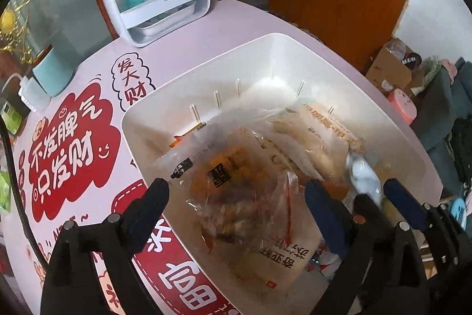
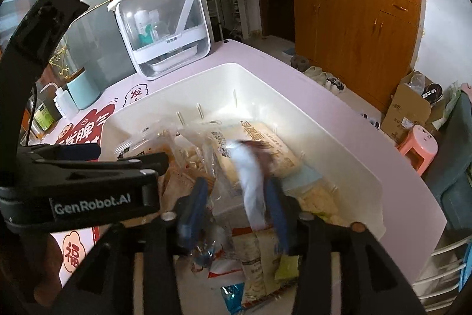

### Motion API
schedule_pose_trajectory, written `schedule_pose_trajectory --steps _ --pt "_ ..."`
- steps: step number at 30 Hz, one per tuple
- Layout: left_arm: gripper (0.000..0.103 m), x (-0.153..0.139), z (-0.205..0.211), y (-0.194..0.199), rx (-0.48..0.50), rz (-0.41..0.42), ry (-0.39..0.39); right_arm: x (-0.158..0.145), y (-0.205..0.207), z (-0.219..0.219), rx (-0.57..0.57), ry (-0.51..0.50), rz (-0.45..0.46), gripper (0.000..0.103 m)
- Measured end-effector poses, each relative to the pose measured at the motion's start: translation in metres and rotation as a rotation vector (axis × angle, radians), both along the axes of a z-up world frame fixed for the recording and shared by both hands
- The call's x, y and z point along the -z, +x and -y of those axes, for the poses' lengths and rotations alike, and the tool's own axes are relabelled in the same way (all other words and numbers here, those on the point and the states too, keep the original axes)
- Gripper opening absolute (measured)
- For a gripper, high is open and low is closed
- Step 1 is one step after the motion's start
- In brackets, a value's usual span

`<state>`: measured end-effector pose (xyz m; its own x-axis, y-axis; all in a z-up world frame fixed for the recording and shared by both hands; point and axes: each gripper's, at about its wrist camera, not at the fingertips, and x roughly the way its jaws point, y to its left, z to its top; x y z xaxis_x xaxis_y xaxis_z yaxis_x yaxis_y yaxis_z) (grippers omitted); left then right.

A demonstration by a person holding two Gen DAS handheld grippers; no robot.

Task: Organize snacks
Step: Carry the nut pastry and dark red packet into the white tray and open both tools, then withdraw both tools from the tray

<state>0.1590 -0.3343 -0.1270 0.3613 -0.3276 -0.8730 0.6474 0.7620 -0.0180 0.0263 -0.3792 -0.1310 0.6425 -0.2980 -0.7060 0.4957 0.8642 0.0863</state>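
Right gripper (image 2: 236, 197) jaws grasp a white packet (image 2: 250, 179) at frame center; I'd release it low inside the bin (image 2: 339, 138). Left gripper (image 1: 236, 197) jaws released.

The left gripper (image 2: 134, 167) body carries the brand "GenRobot.AI". The pink tablecloth (image 1: 183, 49) bears red cartoon patches reading "不发脾气 只发财", "发大财" and "福". Print on the snack packets (image 1: 236, 188) is illegible.
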Motion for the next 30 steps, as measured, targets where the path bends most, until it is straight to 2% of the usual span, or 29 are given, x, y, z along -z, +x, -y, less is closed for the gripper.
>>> schedule_pose_trajectory --steps 7,15,30 --pt "0.093 -0.006 -0.006 -0.003 -0.026 -0.012 0.002 -0.009 -0.001 -0.004 -0.031 -0.021 0.002 0.049" --pt "0.093 -0.031 -0.021 -0.023 -0.039 0.047 -0.015 -0.023 -0.005 -0.018 -0.082 -0.043 0.011 0.049" --pt "0.093 -0.075 -0.11 -0.056 -0.192 0.131 -0.017 -0.056 -0.017 -0.078 -0.183 -0.071 0.045 0.049"
